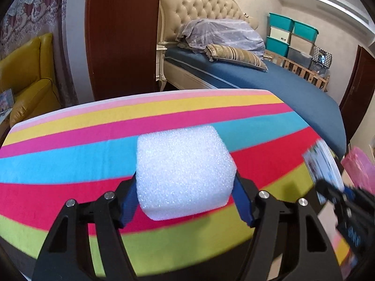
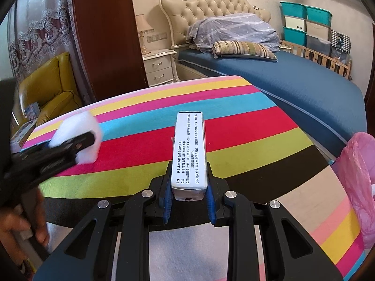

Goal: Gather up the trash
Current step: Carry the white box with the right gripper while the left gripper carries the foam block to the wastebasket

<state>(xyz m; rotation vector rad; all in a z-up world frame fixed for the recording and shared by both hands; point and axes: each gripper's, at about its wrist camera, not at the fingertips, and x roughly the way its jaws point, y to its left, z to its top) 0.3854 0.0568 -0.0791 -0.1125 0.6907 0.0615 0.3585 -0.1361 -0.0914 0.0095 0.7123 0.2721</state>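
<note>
A white foam block (image 1: pixel 185 171) sits between the blue pads of my left gripper (image 1: pixel 185 179), which press on both its sides just over the striped cloth table (image 1: pixel 70 154). In the right wrist view the same foam block (image 2: pixel 79 126) shows blurred at the left, in the left gripper (image 2: pixel 78 144), with a hand (image 2: pixel 14 224) below. My right gripper (image 2: pixel 189 172) is shut on a long white printed box (image 2: pixel 189 145), held above the table's front edge (image 2: pixel 234 135). The box (image 1: pixel 321 164) and right gripper (image 1: pixel 337 199) appear blurred at the right of the left wrist view.
A pink plastic bag (image 2: pixel 358 187) hangs off the table's right end. Behind the table stand a blue bed (image 2: pixel 304 89), a white nightstand (image 2: pixel 159 68), a dark wooden panel (image 2: pixel 105 35) and a yellow armchair (image 2: pixel 51 89). Storage bins (image 2: pixel 304 23) are stacked far right.
</note>
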